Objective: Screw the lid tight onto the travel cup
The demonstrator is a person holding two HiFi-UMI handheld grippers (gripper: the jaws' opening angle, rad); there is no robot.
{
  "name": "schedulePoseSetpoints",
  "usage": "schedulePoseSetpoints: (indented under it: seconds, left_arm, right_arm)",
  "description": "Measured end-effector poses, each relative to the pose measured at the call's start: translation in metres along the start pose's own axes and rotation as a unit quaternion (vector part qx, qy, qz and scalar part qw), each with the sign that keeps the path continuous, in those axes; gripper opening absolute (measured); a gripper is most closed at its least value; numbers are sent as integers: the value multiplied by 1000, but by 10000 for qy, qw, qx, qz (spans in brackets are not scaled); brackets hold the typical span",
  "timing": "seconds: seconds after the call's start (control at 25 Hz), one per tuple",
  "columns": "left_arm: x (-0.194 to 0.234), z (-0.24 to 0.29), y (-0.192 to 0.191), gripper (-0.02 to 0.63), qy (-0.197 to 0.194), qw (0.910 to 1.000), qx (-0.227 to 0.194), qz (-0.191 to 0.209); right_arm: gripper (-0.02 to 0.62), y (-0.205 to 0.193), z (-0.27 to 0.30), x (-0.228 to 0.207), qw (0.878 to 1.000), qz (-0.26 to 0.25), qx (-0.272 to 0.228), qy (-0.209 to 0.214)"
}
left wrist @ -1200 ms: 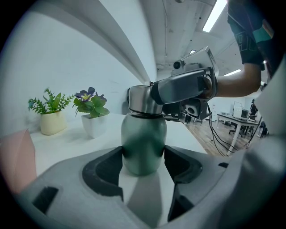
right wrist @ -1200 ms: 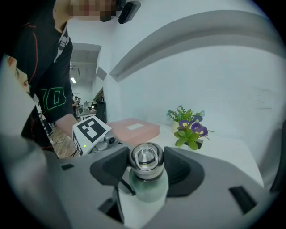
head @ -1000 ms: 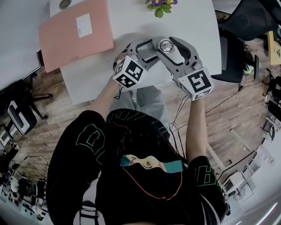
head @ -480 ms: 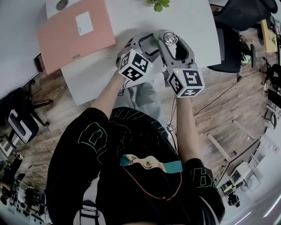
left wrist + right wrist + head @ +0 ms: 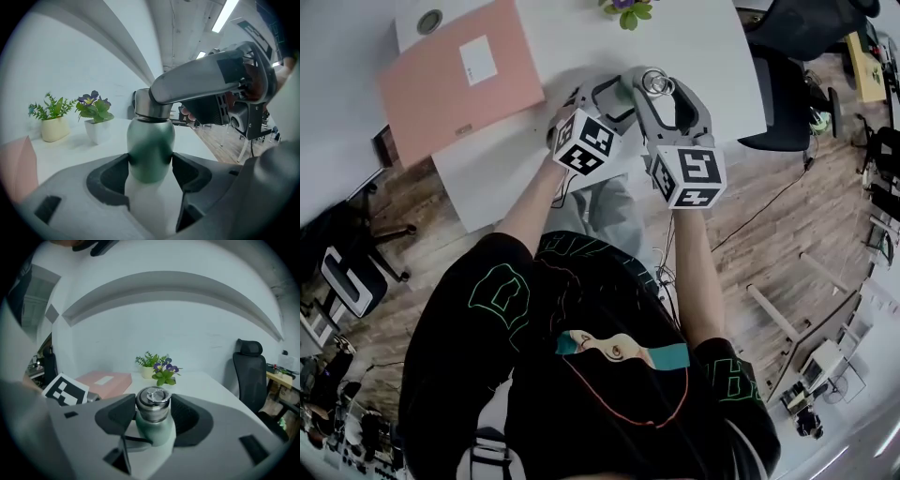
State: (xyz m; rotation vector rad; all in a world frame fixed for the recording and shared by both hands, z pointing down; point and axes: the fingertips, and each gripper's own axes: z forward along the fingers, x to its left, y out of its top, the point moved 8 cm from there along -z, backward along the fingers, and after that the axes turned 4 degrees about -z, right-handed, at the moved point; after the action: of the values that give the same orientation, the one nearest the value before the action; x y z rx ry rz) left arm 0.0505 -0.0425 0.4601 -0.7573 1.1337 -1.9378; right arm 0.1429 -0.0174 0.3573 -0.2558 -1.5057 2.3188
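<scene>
A green travel cup (image 5: 151,150) stands on the white table (image 5: 703,37) with its steel lid (image 5: 153,404) on top. My left gripper (image 5: 151,165) is shut on the cup's green body, one dark pad on each side. My right gripper (image 5: 153,412) reaches over it from the right, and its pads sit against both sides of the lid (image 5: 654,82). Its jaws have just been opening slightly, with the lid still between them. In the head view both grippers meet at the cup near the table's front edge, the left gripper (image 5: 617,94) lower than the right gripper (image 5: 656,86).
A pink folder (image 5: 455,75) lies on the table to the left. Two small potted plants (image 5: 96,117) stand at the back behind the cup. A black office chair (image 5: 248,376) stands off the table's right side. The table's front edge runs just under the grippers.
The right gripper has rolled around the lid, and its marker cube has swung left toward the left gripper's cube. The left gripper has stayed put on the cup.
</scene>
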Motion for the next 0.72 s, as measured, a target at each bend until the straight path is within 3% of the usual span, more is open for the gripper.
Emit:
schedulePoseSetpoints:
  seconds: [0.36, 0.56, 0.72]
  left_arm:
    - [-1, -1, 0, 301, 17, 10000, 10, 5]
    - [-2, -3, 1, 301, 17, 10000, 6, 23]
    - [-2, -4, 0, 301, 21, 10000, 3, 19]
  right_arm:
    - [230, 10, -2, -4, 9942, -890, -64, 607]
    - [239, 10, 3, -17, 9858, -822, -277, 1439]
    - [245, 13, 12, -24, 9679, -1050, -369, 2254]
